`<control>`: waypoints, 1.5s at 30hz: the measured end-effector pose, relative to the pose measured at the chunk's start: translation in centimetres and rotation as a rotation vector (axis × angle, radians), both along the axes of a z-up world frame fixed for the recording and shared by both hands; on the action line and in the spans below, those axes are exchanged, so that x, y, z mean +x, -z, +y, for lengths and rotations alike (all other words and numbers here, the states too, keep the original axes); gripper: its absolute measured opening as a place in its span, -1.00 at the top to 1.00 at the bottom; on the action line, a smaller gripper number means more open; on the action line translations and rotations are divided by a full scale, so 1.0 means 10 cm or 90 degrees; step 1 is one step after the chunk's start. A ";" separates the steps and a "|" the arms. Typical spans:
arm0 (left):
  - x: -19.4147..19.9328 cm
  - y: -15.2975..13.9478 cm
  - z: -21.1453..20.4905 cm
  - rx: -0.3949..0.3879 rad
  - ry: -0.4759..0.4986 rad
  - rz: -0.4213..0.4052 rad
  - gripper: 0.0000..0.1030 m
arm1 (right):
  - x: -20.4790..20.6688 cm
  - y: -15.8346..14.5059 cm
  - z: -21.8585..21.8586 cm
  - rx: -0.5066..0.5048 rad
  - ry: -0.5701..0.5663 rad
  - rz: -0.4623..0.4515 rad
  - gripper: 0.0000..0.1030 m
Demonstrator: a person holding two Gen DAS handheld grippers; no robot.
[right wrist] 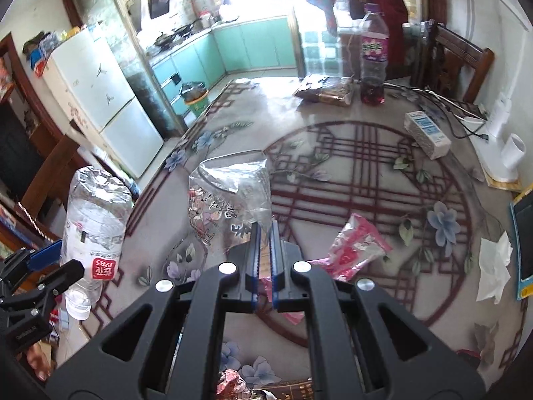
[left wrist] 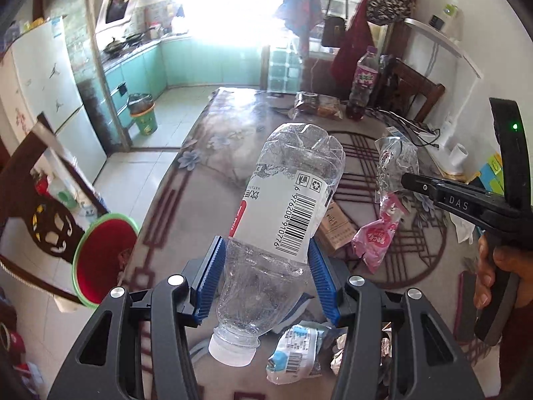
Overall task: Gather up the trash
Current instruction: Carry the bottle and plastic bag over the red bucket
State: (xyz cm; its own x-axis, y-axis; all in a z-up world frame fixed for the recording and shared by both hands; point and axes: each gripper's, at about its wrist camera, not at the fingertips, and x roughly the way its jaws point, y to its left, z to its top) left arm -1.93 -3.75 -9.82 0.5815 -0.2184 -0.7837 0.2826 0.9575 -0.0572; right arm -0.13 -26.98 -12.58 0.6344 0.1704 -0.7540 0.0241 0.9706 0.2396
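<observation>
Trash held aloft: a crushed clear plastic bottle (left wrist: 283,206) with white label, clamped across its middle in the left gripper (left wrist: 266,276), cap toward the camera, base tilted away over the patterned table (left wrist: 200,153). The right gripper (right wrist: 265,233) is clenched on a crumpled clear printed wrapper (right wrist: 230,196). Beneath lie a pink foil packet (right wrist: 356,246) and a white tissue (right wrist: 493,266); a red bin with green rim (left wrist: 103,260) sits beside the table edge.

Background: white fridge (right wrist: 100,80) at left beside teal kitchen cabinets (right wrist: 246,43). Purple-labelled drink bottle (right wrist: 373,53) upright on patterned table (right wrist: 366,173); wooden chair (right wrist: 456,63) behind; cables (right wrist: 443,106) near it.
</observation>
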 end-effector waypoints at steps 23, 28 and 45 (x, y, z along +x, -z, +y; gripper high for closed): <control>-0.07 0.16 0.99 -0.004 -0.169 0.028 0.06 | 0.28 0.05 0.79 0.020 -0.077 0.019 0.89; 0.13 0.15 1.09 -0.009 -0.129 0.016 0.06 | 0.27 -0.06 0.90 0.031 -0.041 -0.006 0.89; 0.83 0.14 1.67 -0.020 0.023 0.018 0.06 | 0.28 -0.21 1.55 0.016 0.094 -0.022 0.89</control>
